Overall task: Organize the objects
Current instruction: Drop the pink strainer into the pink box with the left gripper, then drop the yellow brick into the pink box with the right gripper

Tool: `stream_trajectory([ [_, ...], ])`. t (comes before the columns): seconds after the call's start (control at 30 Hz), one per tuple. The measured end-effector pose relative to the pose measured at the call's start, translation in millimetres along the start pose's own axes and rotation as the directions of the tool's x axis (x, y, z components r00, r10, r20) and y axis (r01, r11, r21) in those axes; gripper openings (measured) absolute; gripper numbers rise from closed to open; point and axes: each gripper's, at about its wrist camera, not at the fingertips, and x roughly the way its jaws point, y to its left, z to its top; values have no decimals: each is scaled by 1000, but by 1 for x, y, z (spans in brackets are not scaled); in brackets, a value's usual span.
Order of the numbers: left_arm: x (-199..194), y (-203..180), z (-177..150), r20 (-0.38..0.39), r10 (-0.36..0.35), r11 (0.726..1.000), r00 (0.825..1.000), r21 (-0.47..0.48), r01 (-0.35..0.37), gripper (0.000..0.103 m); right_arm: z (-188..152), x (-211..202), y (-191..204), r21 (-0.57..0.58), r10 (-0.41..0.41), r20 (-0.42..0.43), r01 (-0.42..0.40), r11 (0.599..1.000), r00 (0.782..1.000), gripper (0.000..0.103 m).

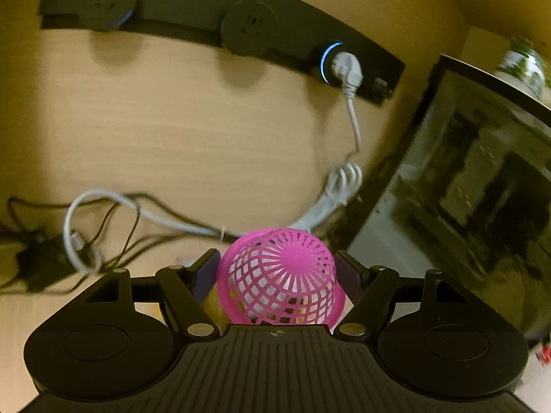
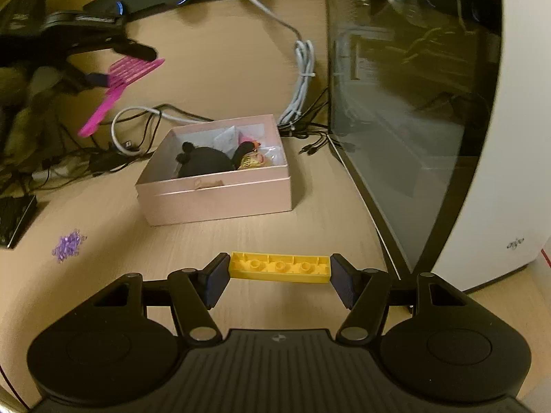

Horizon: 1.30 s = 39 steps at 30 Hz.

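Two grips | left tongs (image 1: 277, 268) clamp light, flexible pink plastic lattice basket (image 1: 280, 275) by its sides | right tongs (image 2: 279, 277) clamp rigid yellow plastic building brick (image 2: 279, 267) by its ends.

Each gripper is matte black: the left gripper (image 1: 277, 268) and right gripper (image 2: 279, 275) share a ribbed central housing, round side discs, silver pivot screws, and dark blue-purple pads (image 2: 217, 284) on angled fingers.

Magenta lattice basket (image 1: 280, 275), yellow brick (image 2: 279, 267), pale pink box (image 2: 215, 189), purple beads (image 2: 69, 244).
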Motion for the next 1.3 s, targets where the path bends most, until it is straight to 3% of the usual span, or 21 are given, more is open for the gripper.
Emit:
stream_trajectory([
  [0.13,47,7,-2,39,13,1000,999,-11,-13,78,-4,1,-2,-9,-1,-12,1,1000,1000,63],
  [0.23,89,9,-18,-61,88,994,994,77,-83,77,-8,5,-2,-43,-12,-30,11,999,999,63],
  [0.3,107,13,-25,-124,82,994,989,78,-73,77,-10,5,-3,-68,-18,-33,15,998,999,63],
  [0.5,88,36,-27,-52,93,994,994,-50,-96,77,-2,15,-8,-69,-17,-37,15,997,999,63],
  [0.57,75,41,-23,-21,112,992,994,-53,-113,77,3,22,-5,-74,-15,-41,12,997,999,63],
  [0.73,74,36,-8,-2,47,998,999,-35,-48,77,15,37,4,-89,13,-43,-17,996,999,63],
  [0.8,88,31,-5,-48,35,999,998,4,-35,77,17,39,9,-99,18,-43,-22,995,999,63],
  [0.9,103,32,-7,-104,91,996,990,28,-88,75,16,37,13,-111,27,-33,-30,993,999,63],
  [1.07,67,54,-14,-43,59,990,997,-124,-64,75,20,39,9,-96,25,-27,-28,995,999,63],
  [1.17,28,64,-32,-18,70,987,997,-145,-72,75,34,46,8,-89,27,-2,-27,996,1000,63],
  [1.3,-16,76,-76,-54,123,979,991,-155,-130,75,73,56,19,-112,58,99,-47,993,993,63],
])
